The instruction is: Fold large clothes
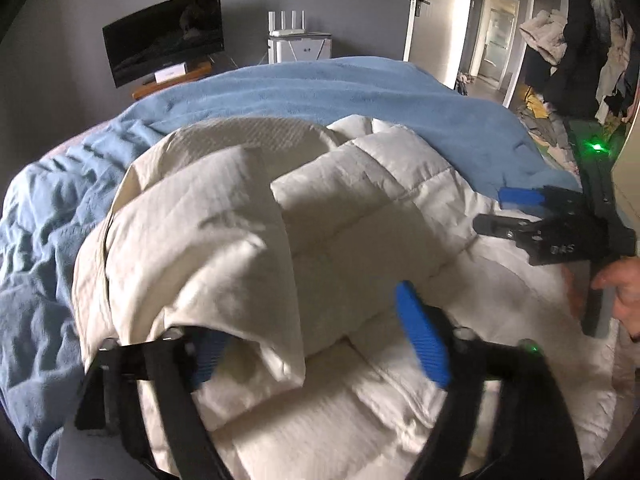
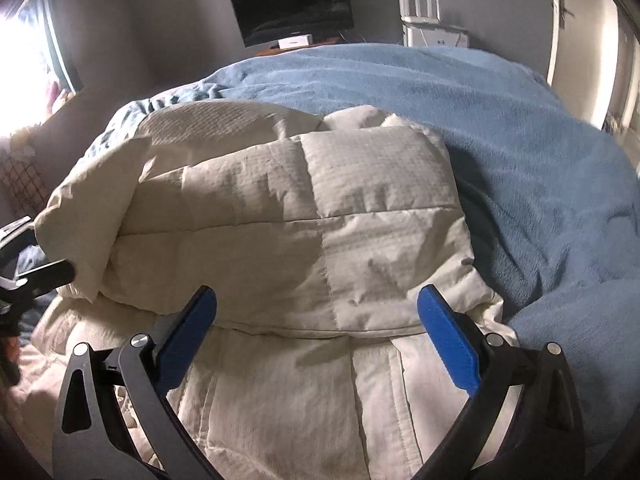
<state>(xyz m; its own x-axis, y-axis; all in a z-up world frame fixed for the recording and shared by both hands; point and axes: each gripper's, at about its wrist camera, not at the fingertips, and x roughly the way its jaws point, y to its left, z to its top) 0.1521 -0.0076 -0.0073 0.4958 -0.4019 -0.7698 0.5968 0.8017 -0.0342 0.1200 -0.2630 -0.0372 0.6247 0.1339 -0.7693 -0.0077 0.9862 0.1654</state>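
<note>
A cream quilted down jacket [image 1: 320, 216] lies on a blue blanket [image 1: 320, 88] across the bed, its upper part folded over the lower. A folded-in sleeve [image 1: 224, 248] runs down to my left gripper [image 1: 316, 344]. Its jaws stand wide apart, with the cuff loose between them beside the left pad [image 1: 208, 356]. My right gripper [image 2: 318, 336] is open too, its blue pads either side of the jacket's [image 2: 320, 208] folded edge, gripping nothing. In the left wrist view the right gripper [image 1: 508, 212] hovers over the jacket's right side, held by a hand [image 1: 620, 292].
The blue blanket [image 2: 540, 168] spreads past the jacket to the right and far side. Beyond the bed stand a dark monitor [image 1: 164, 36] and a white cabinet with a router [image 1: 298, 42]. An open door [image 1: 436, 16] and heaps of clothes [image 1: 576, 52] are at the right.
</note>
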